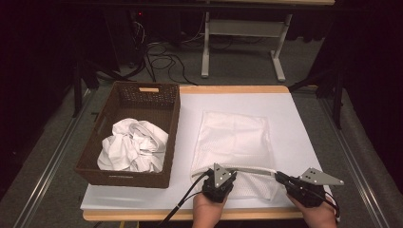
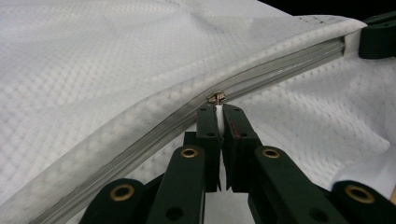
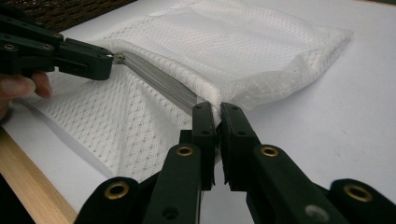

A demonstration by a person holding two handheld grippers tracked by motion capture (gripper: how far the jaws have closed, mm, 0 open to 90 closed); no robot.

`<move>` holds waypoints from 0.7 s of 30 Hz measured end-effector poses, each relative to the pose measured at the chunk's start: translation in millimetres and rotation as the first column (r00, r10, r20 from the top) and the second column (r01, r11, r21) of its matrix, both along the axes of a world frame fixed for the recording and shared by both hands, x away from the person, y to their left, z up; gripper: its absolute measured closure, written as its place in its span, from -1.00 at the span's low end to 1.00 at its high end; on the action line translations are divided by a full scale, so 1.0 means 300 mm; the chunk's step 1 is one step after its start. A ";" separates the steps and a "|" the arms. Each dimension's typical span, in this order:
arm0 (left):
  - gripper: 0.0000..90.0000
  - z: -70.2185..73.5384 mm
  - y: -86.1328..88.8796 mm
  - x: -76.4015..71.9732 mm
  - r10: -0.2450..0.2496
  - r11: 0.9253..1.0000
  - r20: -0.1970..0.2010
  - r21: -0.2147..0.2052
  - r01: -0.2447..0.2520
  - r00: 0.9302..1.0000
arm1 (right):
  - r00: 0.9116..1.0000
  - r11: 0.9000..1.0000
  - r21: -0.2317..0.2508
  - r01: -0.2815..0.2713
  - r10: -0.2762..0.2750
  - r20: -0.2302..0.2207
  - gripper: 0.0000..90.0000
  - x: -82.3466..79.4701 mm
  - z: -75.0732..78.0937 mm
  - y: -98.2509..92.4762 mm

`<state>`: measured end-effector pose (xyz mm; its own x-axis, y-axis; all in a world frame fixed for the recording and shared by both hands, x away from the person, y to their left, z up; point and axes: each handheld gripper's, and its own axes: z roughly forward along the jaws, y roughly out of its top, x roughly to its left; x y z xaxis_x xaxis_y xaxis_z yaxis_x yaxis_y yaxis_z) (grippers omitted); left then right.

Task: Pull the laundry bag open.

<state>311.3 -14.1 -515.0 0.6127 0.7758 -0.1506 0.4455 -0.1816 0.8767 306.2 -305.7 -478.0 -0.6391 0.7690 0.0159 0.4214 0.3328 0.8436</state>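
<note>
The left gripper (image 2: 218, 112) has its jaws clenched on the white tab of the zip pull (image 2: 216, 98), whose small metal slider sits just past the jaw tips on the zip (image 2: 275, 74). In the right gripper view the same gripper (image 3: 109, 63) comes in from the left, its tips at the slider, with the fingers of a hand (image 3: 18, 86) behind it.

The right gripper (image 3: 217, 112) has its jaws clenched on the corner of the mesh bag (image 3: 224, 51) where the zip ends, so the fabric is lifted a little off the tabletop there. The zip runs taut between the two grippers.

In the high view the left gripper (image 1: 209, 176) and the right gripper (image 1: 280, 178) sit at the near edge of the bag (image 1: 235, 135), one at each end of the raised zip (image 1: 252, 168), each held by a hand (image 1: 206, 209) coming in from the bottom; the right hand (image 1: 317, 213) is near the tabletop's right corner.

The bag is white mesh, lying flat in the middle of the white tabletop (image 1: 294, 123), its far end well away from the person and its zipped end nearest.

To the left, just beside the bag, stands a brown woven basket (image 1: 166, 102) holding a crumpled white cloth (image 1: 133, 145). The tabletop has a wooden edge (image 1: 142, 214). Beyond it, on the floor, lie cables (image 1: 161, 61) and the legs of a white stand (image 1: 206, 52).
</note>
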 end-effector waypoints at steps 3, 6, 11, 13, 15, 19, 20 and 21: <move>0.91 0.000 0.028 -0.003 -0.002 1.000 -0.006 0.002 0.002 1.000 | 1.000 1.000 0.005 0.000 0.000 -0.001 0.93 0.002 0.000 -0.005; 0.91 0.007 0.036 -0.014 0.001 1.000 0.007 0.020 -0.001 1.000 | 1.000 1.000 -0.008 -0.011 0.011 -0.001 0.93 0.000 -0.002 0.005; 0.92 0.012 0.065 -0.017 0.040 0.999 0.003 0.017 -0.040 0.999 | 1.000 1.000 -0.022 0.004 -0.004 -0.004 0.94 0.000 -0.002 0.007; 0.92 0.006 0.088 -0.011 0.057 0.998 -0.015 0.005 -0.057 0.998 | 1.000 1.000 -0.005 0.022 -0.022 -0.015 0.94 0.005 -0.001 -0.009; 0.92 0.001 0.106 -0.011 0.069 0.998 -0.020 0.013 -0.069 0.997 | 0.999 0.999 0.000 0.032 -0.032 -0.020 0.94 0.009 -0.004 -0.022; 0.92 0.004 0.135 -0.014 0.086 0.996 -0.024 0.027 -0.085 0.996 | 0.999 0.999 -0.002 0.041 -0.041 -0.023 0.93 0.015 -0.008 -0.029; 0.91 0.006 0.143 -0.014 0.091 0.995 -0.024 0.032 -0.091 0.996 | 0.999 0.999 -0.002 0.041 -0.041 -0.021 0.93 0.016 -0.009 -0.028; 0.91 0.008 0.152 -0.015 0.096 0.995 -0.025 0.038 -0.095 0.995 | 0.999 0.999 -0.002 0.039 -0.039 -0.021 0.93 0.016 -0.010 -0.027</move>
<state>306.9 31.5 -512.7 0.5320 0.8357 -0.1362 0.4855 -0.1693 0.8577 311.0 -313.7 -480.9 -0.6084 0.7931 0.0274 0.4513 0.3173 0.8341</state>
